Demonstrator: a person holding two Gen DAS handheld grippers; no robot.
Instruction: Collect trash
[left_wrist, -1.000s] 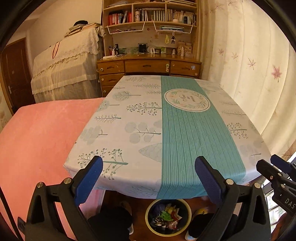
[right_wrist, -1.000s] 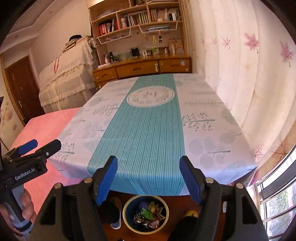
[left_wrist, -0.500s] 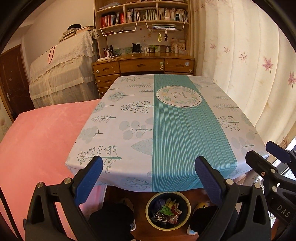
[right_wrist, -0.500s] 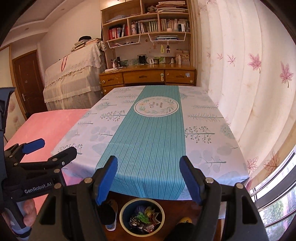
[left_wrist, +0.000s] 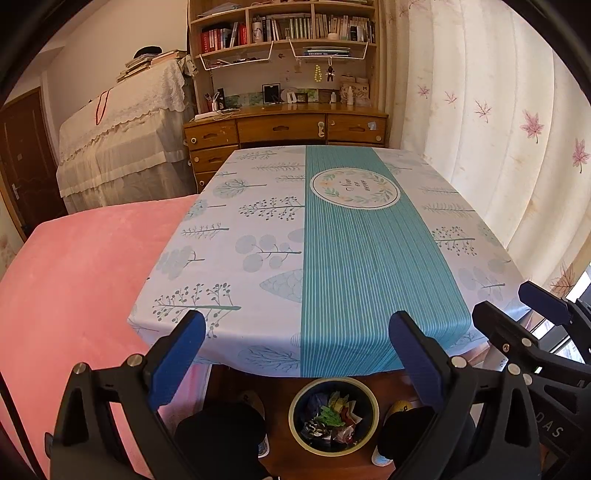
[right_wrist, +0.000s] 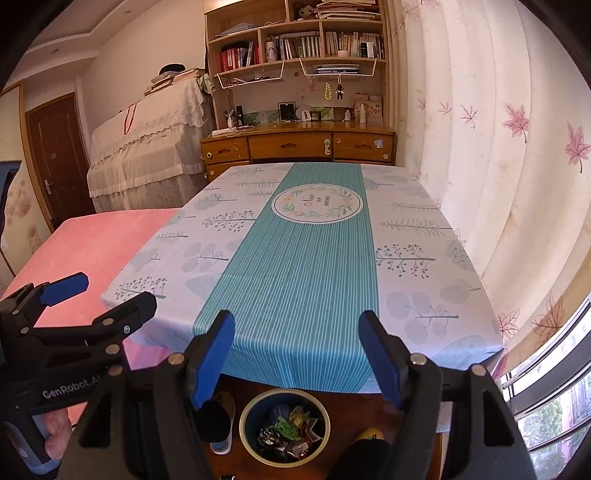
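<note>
Fingers (left_wrist: 186, 341) of the left gripper (left_wrist: 295, 345) and right gripper (right_wrist: 297, 345) stood wide apart, gripping nothing. Both hung above the tabletop (right_wrist: 413, 280) edge. Trash (right_wrist: 288, 430) filled the bin (right_wrist: 245, 424) on the floor below.

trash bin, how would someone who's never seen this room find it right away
Start at the table with the teal-striped cloth and look at the wooden floor just under its near edge. The trash bin is the round, dark blue container with a pale yellow rim. Unlike the shoes beside it, it is open-topped and full of crumpled colourful wrappers.
</note>
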